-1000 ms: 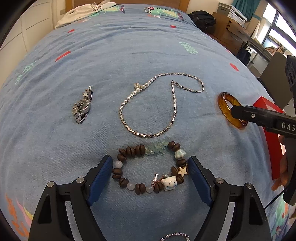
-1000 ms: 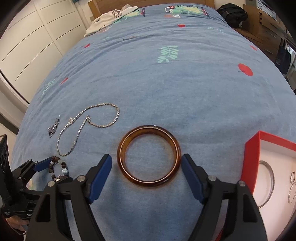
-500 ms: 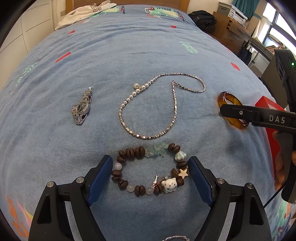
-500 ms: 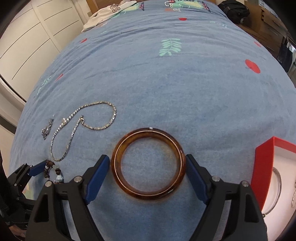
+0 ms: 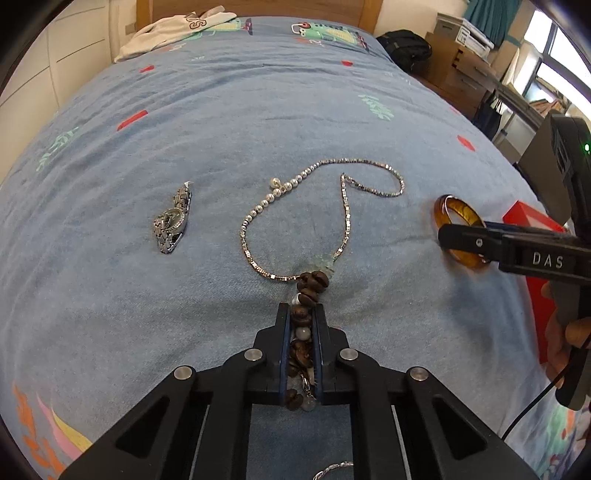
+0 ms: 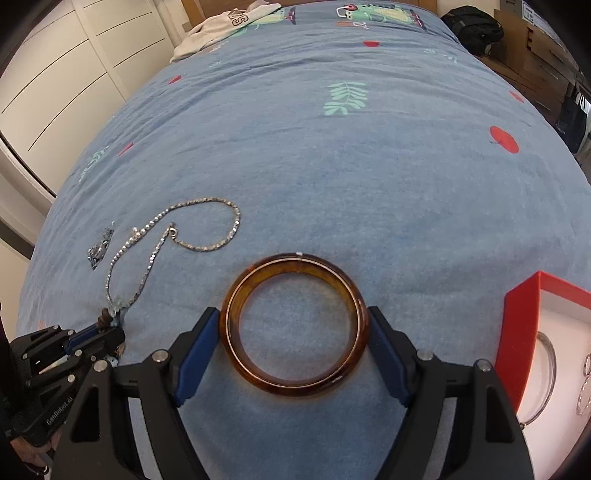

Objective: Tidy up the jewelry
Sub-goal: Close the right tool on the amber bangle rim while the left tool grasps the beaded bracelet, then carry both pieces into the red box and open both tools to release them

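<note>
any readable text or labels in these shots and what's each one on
"DAS" – white letters on the side of the right gripper, left wrist view.
"GenRobot.AI" – small print on the body of the left gripper, right wrist view; only roughly legible.
Dark letters on the white garment at the headboard: partly folded, not readable.

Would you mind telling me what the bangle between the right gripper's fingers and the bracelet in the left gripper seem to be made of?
The bangle looks like glossy, translucent amber resin or glass: light shows through its mottled brown, with shiny highlights. The bracelet looks like dark brown wooden or seed beads with pale glassy ones between; the material is uncertain.
</note>
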Demonstrator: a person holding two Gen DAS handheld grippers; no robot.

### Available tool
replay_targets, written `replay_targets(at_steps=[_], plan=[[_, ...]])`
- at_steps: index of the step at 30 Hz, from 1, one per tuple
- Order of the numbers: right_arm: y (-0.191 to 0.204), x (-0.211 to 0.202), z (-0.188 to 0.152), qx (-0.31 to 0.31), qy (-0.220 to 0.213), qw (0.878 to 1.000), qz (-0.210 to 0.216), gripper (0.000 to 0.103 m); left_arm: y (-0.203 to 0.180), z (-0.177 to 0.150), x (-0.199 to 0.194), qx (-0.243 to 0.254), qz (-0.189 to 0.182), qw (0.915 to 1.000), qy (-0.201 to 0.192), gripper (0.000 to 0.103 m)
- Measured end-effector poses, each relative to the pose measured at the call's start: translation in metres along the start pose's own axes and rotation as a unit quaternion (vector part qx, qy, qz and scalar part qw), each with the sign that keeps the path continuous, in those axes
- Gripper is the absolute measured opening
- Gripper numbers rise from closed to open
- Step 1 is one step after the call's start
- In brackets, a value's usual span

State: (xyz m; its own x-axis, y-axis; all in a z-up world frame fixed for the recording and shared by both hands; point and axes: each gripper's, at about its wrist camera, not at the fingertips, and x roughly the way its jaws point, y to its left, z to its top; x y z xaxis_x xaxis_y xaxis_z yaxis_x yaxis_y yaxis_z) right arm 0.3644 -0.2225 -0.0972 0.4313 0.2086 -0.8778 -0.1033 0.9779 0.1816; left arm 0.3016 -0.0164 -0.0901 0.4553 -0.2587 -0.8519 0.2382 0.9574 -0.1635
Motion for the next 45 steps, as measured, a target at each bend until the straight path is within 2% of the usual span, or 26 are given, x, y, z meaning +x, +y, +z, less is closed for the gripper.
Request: replay_targets(at_steps=[8, 16, 24, 30, 33, 37, 45], plan=[[0.007, -0.030, -0.002, 0.003, -0.031, 0.999, 0.015, 0.077, 0.003, -0.001, -0.027, -0.004, 0.001, 0.9998, -0.018, 0.010], [0.004, -0.086, -0.006, 0.005, -0.070, 0.997, 0.016, 0.077, -0.011, 0.008, -0.061, 0.011, 0.003, 0.9993, -0.037, 0.010], [-0.050, -0.140, -0.030, 0.028, -0.089, 0.995, -0.031, 0.077, -0.058, 0.019, -0.084, 0.033, -0.033, 0.9977, -0.049, 0.010], [-0.111, -0.166, -0.063, 0.063, -0.094, 0.990, -0.090, 0.077, -0.099, 0.024, -0.086, 0.055, -0.060, 0.9953, -0.052, 0.010], [-0.140, -0.168, -0.080, 0.088, -0.098, 0.985, -0.112, 0.077, -0.115, 0.024, -0.081, 0.067, -0.069, 0.9942, -0.047, 0.010], [-0.169, -0.155, -0.091, 0.117, -0.088, 0.982, -0.123, 0.077, -0.132, 0.028, -0.070, 0.080, -0.079, 0.9930, -0.036, 0.010], [-0.197, -0.132, -0.097, 0.150, -0.080, 0.978, -0.122, 0.077, -0.178, 0.039, -0.059, 0.112, -0.109, 0.9873, -0.028, 0.010]])
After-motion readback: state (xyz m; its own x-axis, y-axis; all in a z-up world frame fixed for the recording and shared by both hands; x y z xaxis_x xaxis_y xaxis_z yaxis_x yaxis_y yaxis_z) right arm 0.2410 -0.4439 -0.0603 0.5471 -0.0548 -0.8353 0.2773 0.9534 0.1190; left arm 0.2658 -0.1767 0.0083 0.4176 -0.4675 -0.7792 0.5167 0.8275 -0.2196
